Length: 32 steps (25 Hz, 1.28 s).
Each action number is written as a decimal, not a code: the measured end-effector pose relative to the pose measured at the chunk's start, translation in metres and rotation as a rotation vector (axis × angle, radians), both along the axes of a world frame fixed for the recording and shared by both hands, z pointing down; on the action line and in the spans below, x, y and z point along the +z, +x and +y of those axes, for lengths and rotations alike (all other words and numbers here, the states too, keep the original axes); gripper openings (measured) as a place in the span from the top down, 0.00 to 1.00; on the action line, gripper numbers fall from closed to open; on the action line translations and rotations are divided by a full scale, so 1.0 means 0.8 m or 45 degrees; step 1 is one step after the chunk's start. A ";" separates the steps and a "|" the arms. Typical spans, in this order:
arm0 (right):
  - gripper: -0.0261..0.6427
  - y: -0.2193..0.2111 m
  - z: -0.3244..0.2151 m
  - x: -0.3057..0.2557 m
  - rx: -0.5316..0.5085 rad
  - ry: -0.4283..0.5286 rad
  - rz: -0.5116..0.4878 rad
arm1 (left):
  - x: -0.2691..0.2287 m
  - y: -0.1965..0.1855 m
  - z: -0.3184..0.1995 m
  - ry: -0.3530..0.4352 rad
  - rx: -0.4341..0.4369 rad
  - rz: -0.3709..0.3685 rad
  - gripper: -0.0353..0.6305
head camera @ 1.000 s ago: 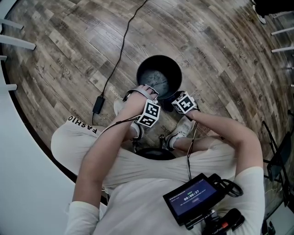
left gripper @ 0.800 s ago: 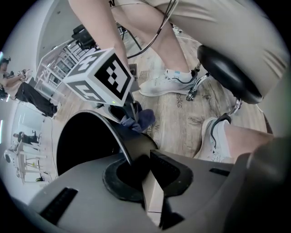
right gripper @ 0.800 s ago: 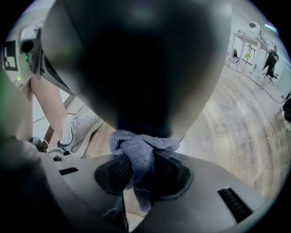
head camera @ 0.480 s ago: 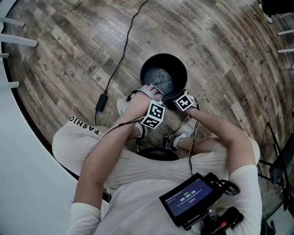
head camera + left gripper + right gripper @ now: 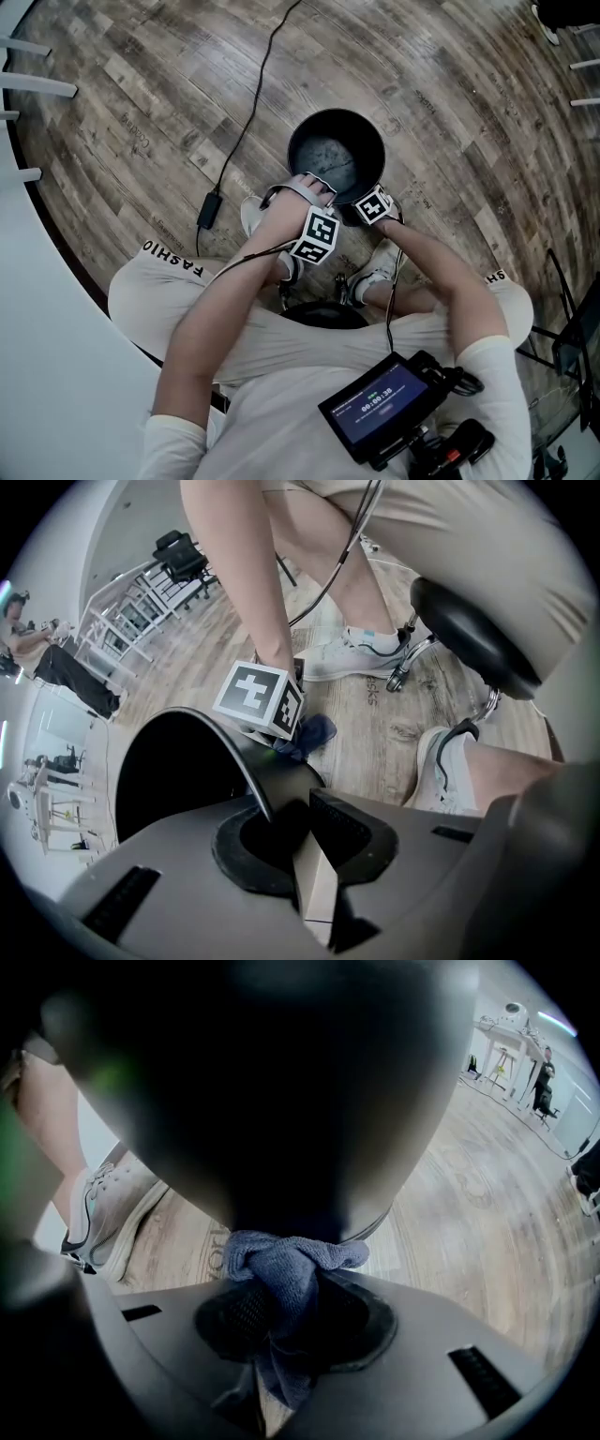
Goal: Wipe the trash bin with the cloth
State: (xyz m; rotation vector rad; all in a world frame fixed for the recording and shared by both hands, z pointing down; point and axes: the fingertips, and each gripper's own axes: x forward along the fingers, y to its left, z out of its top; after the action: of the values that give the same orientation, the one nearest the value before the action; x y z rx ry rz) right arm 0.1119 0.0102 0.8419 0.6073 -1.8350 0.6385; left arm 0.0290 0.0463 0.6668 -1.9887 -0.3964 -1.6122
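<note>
The trash bin (image 5: 335,150) stands upright on the wooden floor (image 5: 141,94), right at both grippers. The left gripper (image 5: 292,810) pinches the bin's near rim with its jaws narrow. The right gripper (image 5: 281,1305) clamps the bunched blue cloth (image 5: 291,1262), which presses against the bin's outer wall.
</note>
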 end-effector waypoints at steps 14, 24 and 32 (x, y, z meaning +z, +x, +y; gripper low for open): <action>0.80 -0.014 0.045 -0.135 -0.035 -0.193 -0.156 | -0.012 -0.015 -0.007 -0.016 -0.012 -0.025 0.67; 0.80 -0.033 0.050 -0.258 0.096 -0.183 -0.323 | 0.003 -0.035 -0.014 0.068 0.029 -0.102 0.81; 0.80 -0.047 0.040 -0.271 0.132 -0.149 -0.356 | 0.003 -0.026 -0.002 0.066 0.064 -0.107 0.86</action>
State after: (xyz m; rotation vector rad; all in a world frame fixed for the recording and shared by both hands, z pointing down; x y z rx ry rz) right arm 0.0740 0.0425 0.6248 0.5596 -2.0158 0.9323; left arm 0.0084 0.0447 0.6696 -1.8633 -0.4291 -1.6615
